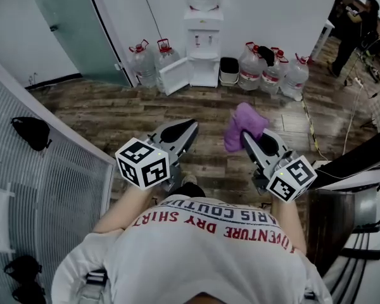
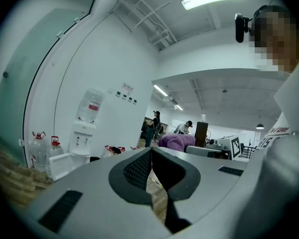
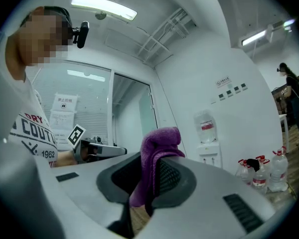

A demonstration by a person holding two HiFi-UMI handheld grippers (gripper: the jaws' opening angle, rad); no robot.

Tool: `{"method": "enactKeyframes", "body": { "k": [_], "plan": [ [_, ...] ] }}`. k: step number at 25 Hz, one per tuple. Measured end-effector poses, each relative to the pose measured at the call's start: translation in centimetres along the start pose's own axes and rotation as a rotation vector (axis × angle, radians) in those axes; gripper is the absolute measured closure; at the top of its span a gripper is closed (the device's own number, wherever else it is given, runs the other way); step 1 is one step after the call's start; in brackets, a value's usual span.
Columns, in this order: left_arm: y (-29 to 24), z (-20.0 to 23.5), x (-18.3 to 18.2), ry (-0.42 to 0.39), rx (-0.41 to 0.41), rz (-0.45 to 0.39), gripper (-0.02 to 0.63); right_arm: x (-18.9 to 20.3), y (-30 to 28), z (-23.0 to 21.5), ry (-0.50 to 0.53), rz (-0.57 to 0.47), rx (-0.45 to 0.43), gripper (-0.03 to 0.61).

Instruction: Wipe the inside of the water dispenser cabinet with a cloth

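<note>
A white water dispenser (image 1: 204, 40) stands against the far wall, a bottle on top and its low cabinet door (image 1: 173, 75) swung open to the left. It shows small in the left gripper view (image 2: 83, 133) and in the right gripper view (image 3: 208, 143). My right gripper (image 1: 248, 133) is shut on a purple cloth (image 1: 243, 124), which sticks up between the jaws (image 3: 157, 161). My left gripper (image 1: 189, 126) is shut with nothing in it. Both are held well short of the dispenser, over the wooden floor.
Several large water bottles (image 1: 273, 71) stand either side of the dispenser, with a small bin (image 1: 228, 71) beside it. A glass door (image 1: 73, 27) is at the far left, a white grille panel (image 1: 44, 170) at my left. A person (image 1: 356, 30) stands far right among cables.
</note>
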State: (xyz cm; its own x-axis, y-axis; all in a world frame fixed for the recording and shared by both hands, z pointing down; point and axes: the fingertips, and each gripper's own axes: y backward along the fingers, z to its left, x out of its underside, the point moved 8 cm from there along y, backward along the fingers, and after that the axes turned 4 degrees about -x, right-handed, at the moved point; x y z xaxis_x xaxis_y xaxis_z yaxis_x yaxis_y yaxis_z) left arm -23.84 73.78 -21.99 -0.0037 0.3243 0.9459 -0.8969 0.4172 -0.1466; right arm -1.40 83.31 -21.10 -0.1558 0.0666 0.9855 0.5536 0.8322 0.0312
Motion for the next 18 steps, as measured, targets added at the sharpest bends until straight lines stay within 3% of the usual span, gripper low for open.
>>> {"method": "enactKeyframes", "body": {
  "k": [9, 18],
  "plan": [
    [-2.7, 4.6, 0.6, 0.048, -0.020, 0.013, 0.586, 1.7, -4.1, -3.7, -0.034, 0.037, -0.015, 0.515],
    [-10.3, 13.3, -0.6, 0.060, -0.016, 0.036, 0.586, 2.9, -11.6, -12.4, -0.061, 0.051, -0.012, 0.515]
  ]
}}
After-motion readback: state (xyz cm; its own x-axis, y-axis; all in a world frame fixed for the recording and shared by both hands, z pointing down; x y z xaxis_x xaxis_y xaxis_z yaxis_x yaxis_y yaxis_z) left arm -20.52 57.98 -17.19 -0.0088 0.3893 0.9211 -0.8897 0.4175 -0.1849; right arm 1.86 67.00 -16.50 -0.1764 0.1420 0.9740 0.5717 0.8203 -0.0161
